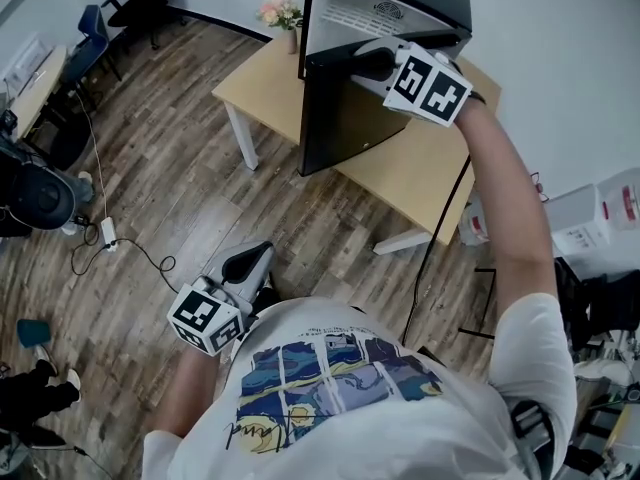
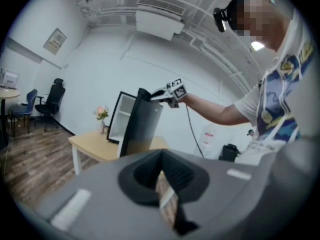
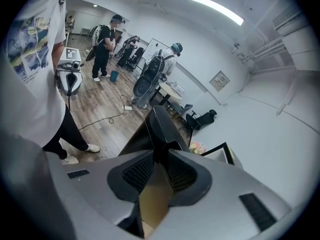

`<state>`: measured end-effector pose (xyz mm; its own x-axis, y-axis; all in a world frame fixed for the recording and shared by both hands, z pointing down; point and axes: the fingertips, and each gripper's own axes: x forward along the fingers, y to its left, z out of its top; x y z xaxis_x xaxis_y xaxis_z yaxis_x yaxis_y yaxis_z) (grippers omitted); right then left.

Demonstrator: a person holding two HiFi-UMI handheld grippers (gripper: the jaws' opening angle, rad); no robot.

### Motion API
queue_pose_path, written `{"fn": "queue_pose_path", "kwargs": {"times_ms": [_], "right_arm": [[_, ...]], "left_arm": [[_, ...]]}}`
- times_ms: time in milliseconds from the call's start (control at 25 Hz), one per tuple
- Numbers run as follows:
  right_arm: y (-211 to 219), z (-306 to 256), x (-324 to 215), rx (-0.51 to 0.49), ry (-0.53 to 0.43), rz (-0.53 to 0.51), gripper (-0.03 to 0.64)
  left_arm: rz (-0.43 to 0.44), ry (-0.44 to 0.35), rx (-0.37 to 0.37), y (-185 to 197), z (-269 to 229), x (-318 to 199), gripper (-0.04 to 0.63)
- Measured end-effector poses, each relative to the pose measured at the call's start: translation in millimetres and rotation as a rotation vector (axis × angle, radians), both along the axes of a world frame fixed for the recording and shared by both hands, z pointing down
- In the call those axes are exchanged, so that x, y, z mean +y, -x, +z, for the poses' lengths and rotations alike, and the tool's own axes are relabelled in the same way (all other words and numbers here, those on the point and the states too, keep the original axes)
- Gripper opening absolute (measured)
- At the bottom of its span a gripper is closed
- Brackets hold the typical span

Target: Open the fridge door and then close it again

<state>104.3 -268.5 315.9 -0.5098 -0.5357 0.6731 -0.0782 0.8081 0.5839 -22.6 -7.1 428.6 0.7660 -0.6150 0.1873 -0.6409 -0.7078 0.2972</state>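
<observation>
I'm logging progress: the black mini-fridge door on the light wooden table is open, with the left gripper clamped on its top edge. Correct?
Wrong gripper: the right gripper is clamped on the top edge of the open black mini-fridge door, as the right gripper view shows; the left gripper hangs at the person's side.

The fridge (image 1: 392, 6) sits on the bench (image 1: 425, 183), flowers (image 1: 279, 10) at its left. The right tool (image 1: 362, 58) clamps the top edge of the open door (image 1: 340, 118); the left tool (image 1: 250, 264) hangs well before the bench.
</observation>
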Motion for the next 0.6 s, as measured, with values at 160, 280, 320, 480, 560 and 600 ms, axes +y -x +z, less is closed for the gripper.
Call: {"fn": "queue_pose_path", "kwargs": {"times_ms": [160,280,320,480,560,600], "right_arm": [[-6,-1,14,0.008,-0.004,-0.031,0.067],[-12,-1,24,0.011,-0.013,-0.05,0.067],[-14,-2,27,0.012,-0.016,-0.056,0.067],[-20,-2,37,0.012,-0.027,-0.076,0.067],[-23,-2,41,0.007,-0.026,-0.085,0.067],[-25,-2,44,0.005,-0.025,-0.089,0.067]], "left_arm": [[-0.009,0.0,-0.001,-7,0,12,0.008],[-0.01,0.006,-0.003,-15,1,22,0.008],[-0.01,0.007,-0.003,-17,1,24,0.008],[-0.005,0.017,-0.01,-24,5,31,0.008],[0.003,0.019,-0.013,-30,6,34,0.008],[0.007,0.019,-0.013,-33,6,34,0.008]]}}
